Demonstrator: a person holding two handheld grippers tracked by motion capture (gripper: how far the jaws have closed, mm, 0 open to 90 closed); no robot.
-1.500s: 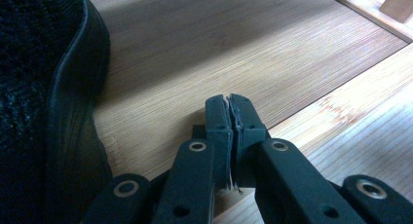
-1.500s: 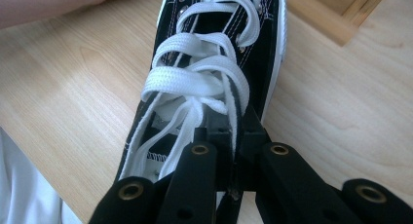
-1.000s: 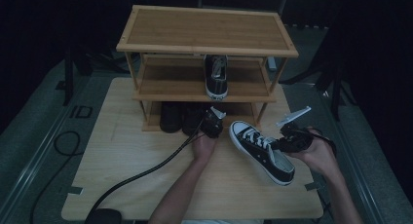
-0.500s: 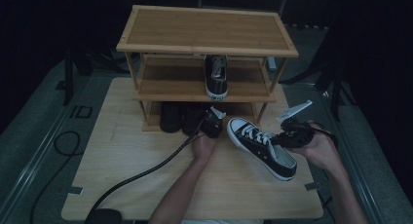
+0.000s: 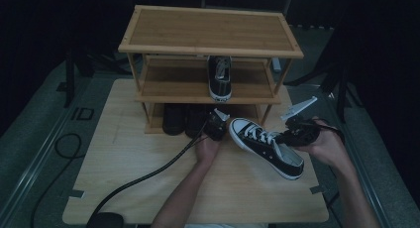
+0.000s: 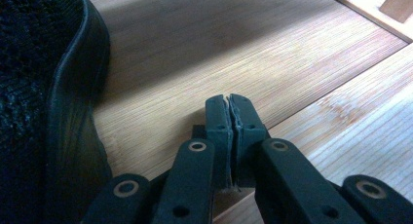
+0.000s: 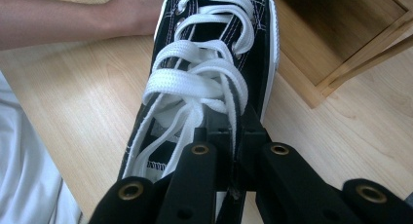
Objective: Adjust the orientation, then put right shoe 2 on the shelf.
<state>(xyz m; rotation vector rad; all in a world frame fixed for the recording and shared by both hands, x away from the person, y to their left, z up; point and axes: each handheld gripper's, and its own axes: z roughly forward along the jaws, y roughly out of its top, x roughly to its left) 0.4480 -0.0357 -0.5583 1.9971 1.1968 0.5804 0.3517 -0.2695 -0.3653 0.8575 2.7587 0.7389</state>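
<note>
Presently the right tool (image 7: pixel 233 136) is clamped on the side wall of the black sneaker (image 5: pixel 266 146) beside its white laces (image 7: pixel 195 78), carrying the shoe tilted just above the desk (image 5: pixel 124 188), toe toward the wooden shoe rack (image 5: pixel 208 34). The left tool (image 6: pixel 230 118), jaws together and empty, rests low by the dark shoes (image 5: pixel 184 120) on the bottom shelf. Good practice: keep the grip firm, level the sole, and steer the toe clear of the rack's post before setting it beside its mate (image 5: pixel 220 78) on the middle shelf.
</note>
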